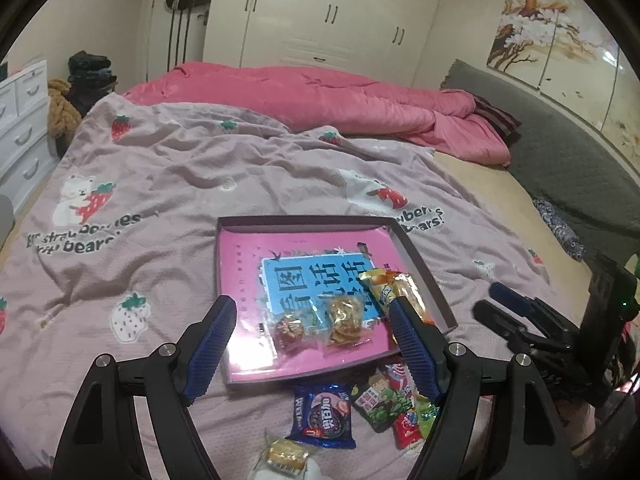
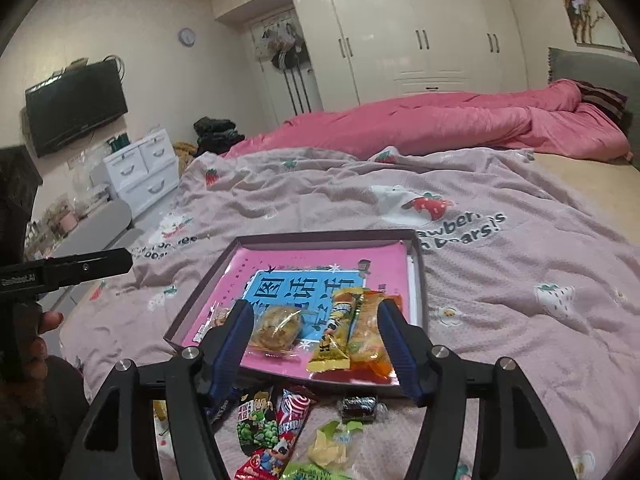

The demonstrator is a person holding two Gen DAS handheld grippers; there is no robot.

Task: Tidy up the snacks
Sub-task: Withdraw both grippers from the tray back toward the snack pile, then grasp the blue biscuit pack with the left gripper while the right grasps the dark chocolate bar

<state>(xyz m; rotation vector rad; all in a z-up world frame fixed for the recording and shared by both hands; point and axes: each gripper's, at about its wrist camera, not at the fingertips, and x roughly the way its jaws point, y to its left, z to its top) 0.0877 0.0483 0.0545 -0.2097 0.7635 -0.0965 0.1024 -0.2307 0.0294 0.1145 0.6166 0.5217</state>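
Left gripper [image 1: 310, 330] raised over near edge of tray [image 1: 426, 268], jaws spread wide, gripping nothing. Right gripper [image 2: 314, 334] likewise hovering, jaws wide apart, empty.

Shallow tray on strawberry-print blanket [image 1: 168, 168], pink-and-blue book [image 1: 296, 248] lining base. Inside: two clear-wrapped cookies [image 1: 346, 318], yellow stick pack [image 2: 338, 334], orange packet [image 2: 370, 338], framed between right fingers. Loose on blanket below tray: blue Oreo pack [image 1: 323, 416], green pea bag [image 2: 256, 420], red wafer packet [image 2: 294, 414], small dark candy [image 2: 360, 407].
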